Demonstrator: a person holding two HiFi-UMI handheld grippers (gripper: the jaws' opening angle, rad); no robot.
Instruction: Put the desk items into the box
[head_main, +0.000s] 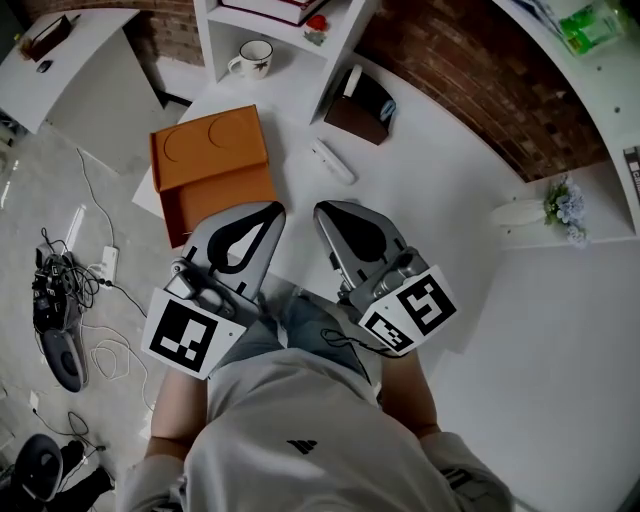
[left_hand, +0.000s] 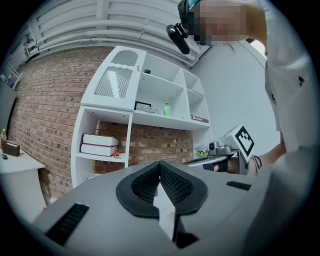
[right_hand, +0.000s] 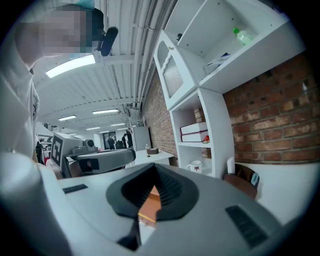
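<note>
**A:** How do the tongs stand?

**B:** The left tongs (head_main: 272, 209) are pressed together with nothing between them. The right tongs (head_main: 322, 209) are likewise together and empty. In the head view they sit side by side over the near edge of the desk (head_main: 430, 190), tips pointing to 12 o'clock, with a narrow strip of white desk between them.

**A:** And the box?

**B:** The orange box (head_main: 215, 200) lies at 11 o'clock from the left tongs, at the desk's left edge. Its lid (head_main: 208, 148), with two round dents in it, lies open on the far side. The left tongs cover the box's near right corner from above. A strip of orange also shows through the slit under the tips in the right gripper view.

**A:** What is around them?

**B:** A white bar-shaped item (head_main: 333, 162) lies at 12 o'clock from the right tongs, slanted, just beside the box's right side but apart from it. Beyond it, at 1 o'clock, stands a brown holder (head_main: 358, 112) against the foot of the shelf unit (head_main: 340, 40). A mug (head_main: 252, 58) sits in the unit's bottom bay, at 12 o'clock from the box.

**A:** Further out?

**B:** A white vase with flowers (head_main: 540, 208) is at 3 o'clock, well apart. Cables (head_main: 70, 290) lie on the floor at 9 o'clock.
</note>
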